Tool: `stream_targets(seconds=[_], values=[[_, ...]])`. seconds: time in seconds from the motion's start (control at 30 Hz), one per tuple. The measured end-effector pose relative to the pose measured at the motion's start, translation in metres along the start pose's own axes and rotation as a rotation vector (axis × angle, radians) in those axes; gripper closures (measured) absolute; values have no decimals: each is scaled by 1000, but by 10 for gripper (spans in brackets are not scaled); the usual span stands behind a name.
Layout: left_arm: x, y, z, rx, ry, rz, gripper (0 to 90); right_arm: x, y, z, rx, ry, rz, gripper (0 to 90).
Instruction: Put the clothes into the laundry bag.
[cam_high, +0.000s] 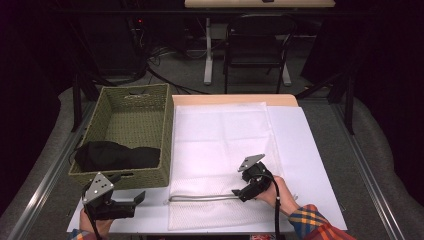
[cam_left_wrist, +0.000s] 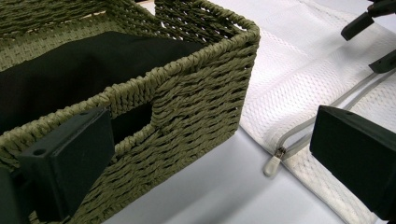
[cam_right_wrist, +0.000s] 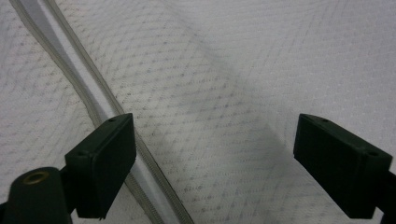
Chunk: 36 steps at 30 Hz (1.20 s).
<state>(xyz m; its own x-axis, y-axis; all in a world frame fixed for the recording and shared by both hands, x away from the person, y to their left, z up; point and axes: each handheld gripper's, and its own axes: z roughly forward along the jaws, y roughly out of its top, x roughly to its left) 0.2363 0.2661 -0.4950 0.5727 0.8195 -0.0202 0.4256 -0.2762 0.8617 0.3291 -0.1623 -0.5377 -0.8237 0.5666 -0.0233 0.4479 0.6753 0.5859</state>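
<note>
The flat white mesh zip-up laundry bag lies spread over the middle of the bench, its grey zipper running along the near edge; it looks light, limp and prone to sagging. The right tool hovers with jaws spread over the zipper's right end, pinching nothing. The left tool waits spread near the front-left corner, and the small zipper pull or the stiffer zipper tape seems the surest place to grip.

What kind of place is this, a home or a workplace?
Probably a lab or recording workspace, not a home: the table stands among dark curtains, with loose cables on the floor behind it and a desk and black chair farther back.
</note>
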Motion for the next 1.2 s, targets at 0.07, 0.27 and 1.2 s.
stream_targets(seconds=[0.07,0.27,1.2], values=[[0,0,0,2,0,0,0,1,0,1,6,1,-2,143],[0,0,1,3,2,-2,0,4,1,2,12,15,-26,191],[-2,1,3,8,-33,7,0,5,0,8,80,55,-50,354]])
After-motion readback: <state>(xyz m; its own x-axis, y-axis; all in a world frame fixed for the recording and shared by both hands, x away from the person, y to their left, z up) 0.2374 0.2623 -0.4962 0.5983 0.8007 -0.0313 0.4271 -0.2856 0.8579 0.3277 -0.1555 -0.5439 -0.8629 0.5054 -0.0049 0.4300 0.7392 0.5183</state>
